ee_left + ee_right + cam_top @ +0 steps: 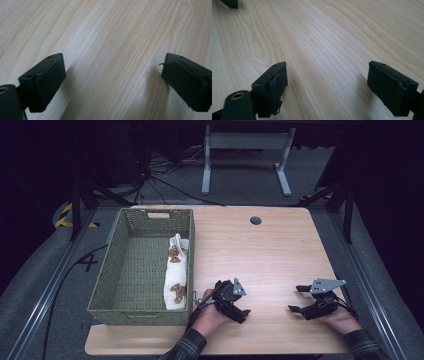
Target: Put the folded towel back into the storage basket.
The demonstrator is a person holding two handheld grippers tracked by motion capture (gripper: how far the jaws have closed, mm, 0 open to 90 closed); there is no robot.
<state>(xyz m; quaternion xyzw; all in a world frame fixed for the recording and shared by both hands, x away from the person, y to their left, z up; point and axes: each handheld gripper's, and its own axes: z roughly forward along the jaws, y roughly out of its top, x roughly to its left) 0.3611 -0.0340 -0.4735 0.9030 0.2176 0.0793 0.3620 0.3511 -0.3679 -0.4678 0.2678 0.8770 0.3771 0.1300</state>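
In the left half of the high view, a rectangular olive-green woven basket stands on the light wood-grain counter, its near edge close to the counter's front. Inside it, along the right wall, lies a folded white cloth with brown patterned patches, running from mid-basket toward the near corner.

Just right of the basket, in the lower centre of the frame, the left gripper rests low over the counter, held by a hand in a plaid sleeve. Its black fingers are spread apart and released, with bare wood between them, as the left gripper view shows.

In the lower right of the high view, well apart from the left gripper, the right gripper sits low over the counter beneath its grey three-cornered plate. Its black fingers are likewise parted and released, with bare wood grain between them in the right gripper view.

Near the upper centre of the counter there is a small round dark cable hole.
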